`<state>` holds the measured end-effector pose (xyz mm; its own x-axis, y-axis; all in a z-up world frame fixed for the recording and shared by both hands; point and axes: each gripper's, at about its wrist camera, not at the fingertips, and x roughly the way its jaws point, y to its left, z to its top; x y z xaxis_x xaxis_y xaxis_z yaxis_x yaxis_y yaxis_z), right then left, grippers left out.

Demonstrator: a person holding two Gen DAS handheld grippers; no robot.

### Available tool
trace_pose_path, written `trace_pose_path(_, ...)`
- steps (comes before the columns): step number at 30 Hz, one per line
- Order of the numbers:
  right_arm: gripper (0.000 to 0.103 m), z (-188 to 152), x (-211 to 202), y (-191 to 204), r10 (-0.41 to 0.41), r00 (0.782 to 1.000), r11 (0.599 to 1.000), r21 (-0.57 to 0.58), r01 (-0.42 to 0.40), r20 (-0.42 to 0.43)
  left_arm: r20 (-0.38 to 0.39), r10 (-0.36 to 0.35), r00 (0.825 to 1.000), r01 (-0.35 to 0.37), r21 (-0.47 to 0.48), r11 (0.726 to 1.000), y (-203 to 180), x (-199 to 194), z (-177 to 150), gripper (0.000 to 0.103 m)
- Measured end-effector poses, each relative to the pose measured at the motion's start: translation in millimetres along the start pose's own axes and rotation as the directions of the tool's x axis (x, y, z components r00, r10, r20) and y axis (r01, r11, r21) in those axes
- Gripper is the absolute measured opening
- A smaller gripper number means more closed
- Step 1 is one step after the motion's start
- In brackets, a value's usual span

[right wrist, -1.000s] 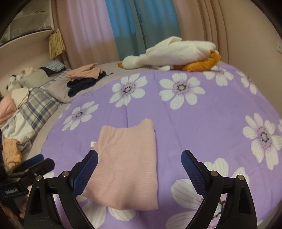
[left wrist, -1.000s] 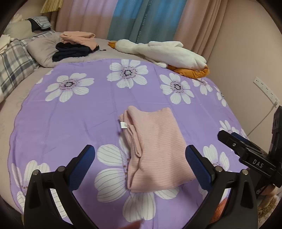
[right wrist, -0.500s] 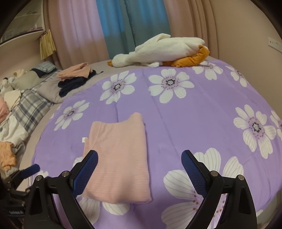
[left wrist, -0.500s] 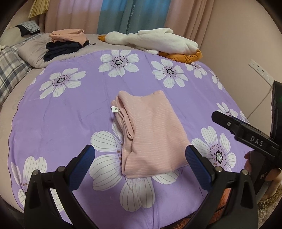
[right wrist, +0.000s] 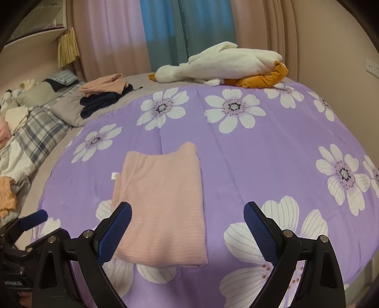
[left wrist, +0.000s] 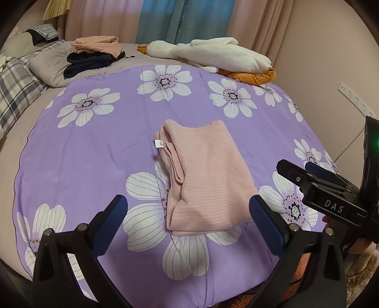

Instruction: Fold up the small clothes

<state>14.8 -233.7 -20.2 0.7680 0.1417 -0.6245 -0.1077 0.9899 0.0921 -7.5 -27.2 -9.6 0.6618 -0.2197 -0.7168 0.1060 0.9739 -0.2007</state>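
We are easing both grippers back from the folded pink ribbed top (left wrist: 208, 180) lying on the purple floral sheet (left wrist: 94, 147), left gripper (left wrist: 189, 218) and right gripper (right wrist: 187, 221) jaws spread wide and empty, possibly a care tag (left wrist: 159, 143) poking out.

Light: dim, warm indoor light, brightest on the pink and blue curtains (left wrist: 165, 21).
Shadows: soft, under the near edge of the folded pink striped cloth (left wrist: 208, 180).
Distortion: strong fisheye bending, black corners.
Sharpness: centre clear, edges slightly soft.
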Motion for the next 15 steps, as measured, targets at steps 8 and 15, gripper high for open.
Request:
trace_pose_path(8,0.095,-2.2,0.7,2.7,0.001,1.000,1.000,-0.001,-0.001,-0.006,-0.001,0.000,1.000,0.000,0.003,1.000,-0.1,-0.3,-1.4,0.102)
trace_pose_path(15,0.095,-3.6,2.3,5.6,0.020,1.000,1.000,-0.005,-0.020,-0.014,-0.004,0.003,1.000,-0.003,0.010,1.000,-2.3,0.4,-3.7,0.102)
